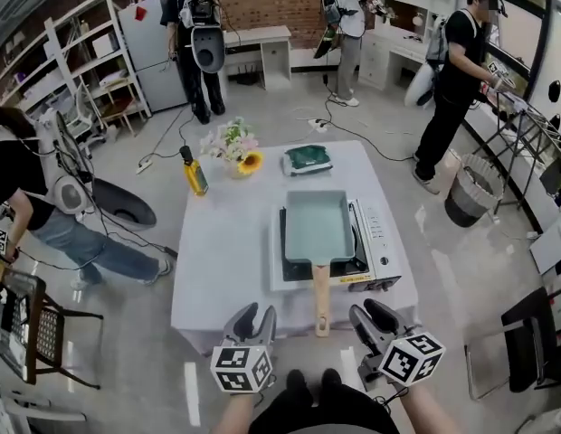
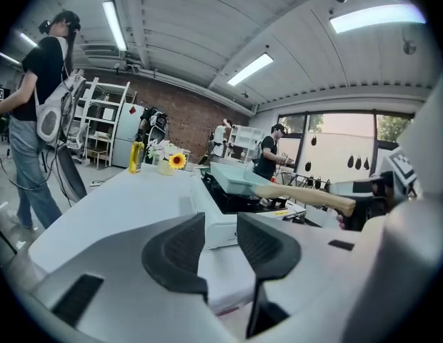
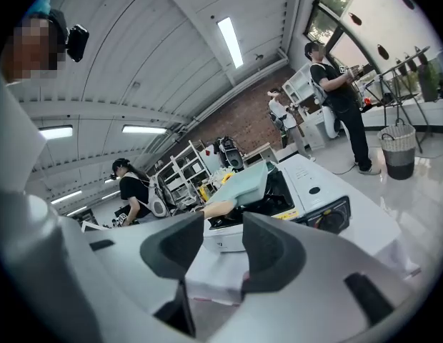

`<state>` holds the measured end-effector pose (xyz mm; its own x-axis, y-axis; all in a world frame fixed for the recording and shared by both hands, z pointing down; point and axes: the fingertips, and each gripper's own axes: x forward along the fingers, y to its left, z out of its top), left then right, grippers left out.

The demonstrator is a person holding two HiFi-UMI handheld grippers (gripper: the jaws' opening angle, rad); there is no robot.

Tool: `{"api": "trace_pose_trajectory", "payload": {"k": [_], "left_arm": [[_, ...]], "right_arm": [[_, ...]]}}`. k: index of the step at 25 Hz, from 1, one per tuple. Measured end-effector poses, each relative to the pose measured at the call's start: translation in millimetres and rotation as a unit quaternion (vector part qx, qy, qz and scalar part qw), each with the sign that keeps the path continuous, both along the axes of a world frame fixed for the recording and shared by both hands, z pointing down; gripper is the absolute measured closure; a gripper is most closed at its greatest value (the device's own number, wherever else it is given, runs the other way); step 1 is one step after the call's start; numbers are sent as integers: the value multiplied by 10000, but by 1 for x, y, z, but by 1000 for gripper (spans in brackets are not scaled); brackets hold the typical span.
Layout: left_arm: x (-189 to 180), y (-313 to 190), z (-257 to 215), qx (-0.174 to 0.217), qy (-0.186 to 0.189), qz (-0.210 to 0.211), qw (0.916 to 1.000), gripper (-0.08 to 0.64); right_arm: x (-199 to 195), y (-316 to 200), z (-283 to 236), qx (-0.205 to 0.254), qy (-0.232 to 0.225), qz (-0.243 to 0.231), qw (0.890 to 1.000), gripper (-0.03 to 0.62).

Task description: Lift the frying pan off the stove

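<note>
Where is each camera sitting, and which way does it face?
Head view: on the person's head, steeply down at table, stove, frying pan; left gripper, right gripper, feet show.
Left gripper view: on that gripper, looking across the table at the pan's handle; own open jaws show.
Right gripper view: on that gripper, facing the stove's front; own open jaws show.
All three share the pan.

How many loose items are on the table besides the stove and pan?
3, all at the far end: a yellow bottle on the left, flowers beside it, a green item to the right. None looks hidden.
</note>
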<state>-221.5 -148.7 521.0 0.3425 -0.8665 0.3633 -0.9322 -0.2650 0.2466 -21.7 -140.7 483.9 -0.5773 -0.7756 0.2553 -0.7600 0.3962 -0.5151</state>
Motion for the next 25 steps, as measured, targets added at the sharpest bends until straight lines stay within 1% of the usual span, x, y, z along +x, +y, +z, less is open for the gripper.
{"api": "trace_pose_trajectory", "payload": {"k": [3,6,9,11,13,17,18,19,20,23,25], "left_arm": [[4,-4,0,-4,-8,124,9999,426],[6,-7,1,-11,-21,195,9998,426],[8,-9,1,-42,-49,242,9997,426],[7,-10,3,-66,-83,261,9996,426],[5,-11,6,-98,-107,255,9996,426],[2,-14,7,-158,-126,209,9996,426],[2,-15,7,-170,-132,205,9996,426],[1,-16,8,-179,-142,203,9995,426],[1,-17,8,-183,-152,196,9995,426],[-2,-20,8,-184,-167,149,9996,426],[-5,-22,9,-194,-168,105,9996,426]], "right_arm": [[-1,-1,0,-43,-35,-19,10000,441],[-5,-5,-1,-46,-36,-116,9999,442],[-13,-12,-1,-108,-92,-325,9994,437],[-20,-17,-1,-211,-265,-488,9982,428],[-27,-21,-1,-365,-558,-644,9957,412],[-38,-32,-5,-721,-1148,-932,9864,377],[-40,-34,-6,-823,-1290,-1012,9830,357],[-43,-36,-6,-930,-1432,-1091,9793,319],[-46,-39,-6,-1032,-1563,-1164,9754,297],[-54,-50,-10,-1214,-1892,-1352,9650,282],[-59,-56,-8,-1305,-1945,-1461,9611,281]]}}
